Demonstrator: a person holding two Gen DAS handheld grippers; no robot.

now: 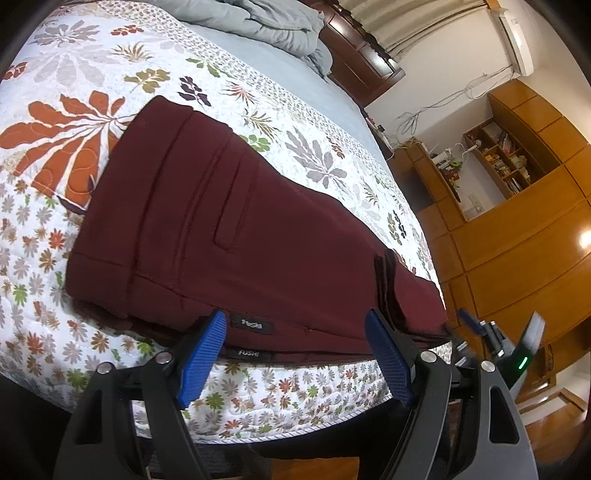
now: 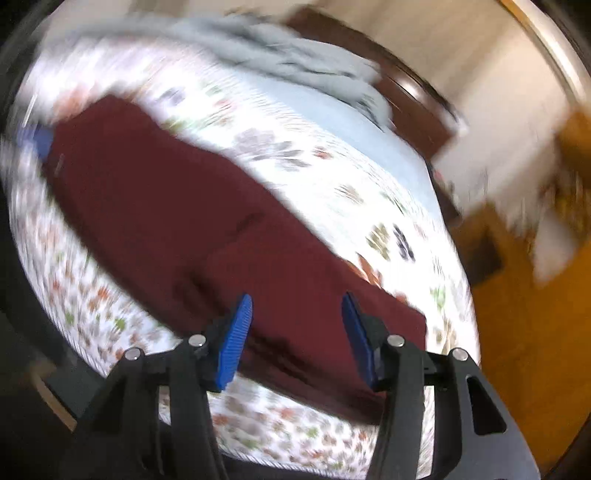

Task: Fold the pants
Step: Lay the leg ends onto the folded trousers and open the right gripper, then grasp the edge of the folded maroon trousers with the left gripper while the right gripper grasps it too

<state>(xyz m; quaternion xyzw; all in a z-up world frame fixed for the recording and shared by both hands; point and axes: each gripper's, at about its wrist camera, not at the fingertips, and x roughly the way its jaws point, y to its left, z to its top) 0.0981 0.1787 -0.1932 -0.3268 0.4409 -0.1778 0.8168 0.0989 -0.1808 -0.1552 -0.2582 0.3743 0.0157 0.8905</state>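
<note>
Dark maroon pants (image 1: 236,221) lie folded lengthwise on the floral quilt (image 1: 74,74), waistband to the left, legs running right to the bed's edge. My left gripper (image 1: 295,332) is open, its blue pads at the near edge of the pants beside a small black label (image 1: 252,324). My right gripper (image 2: 297,321) is open above the leg end of the pants (image 2: 207,221); that view is motion-blurred. The right gripper also shows in the left wrist view (image 1: 498,332), off the bed's right corner. The left gripper's blue pad (image 2: 38,142) shows at the far left in the right wrist view.
A rumpled grey blanket (image 1: 266,22) lies at the head of the bed by a dark wooden headboard (image 1: 362,55). Wooden wardrobes and shelves (image 1: 517,166) stand to the right, beyond the bed's edge (image 1: 258,432).
</note>
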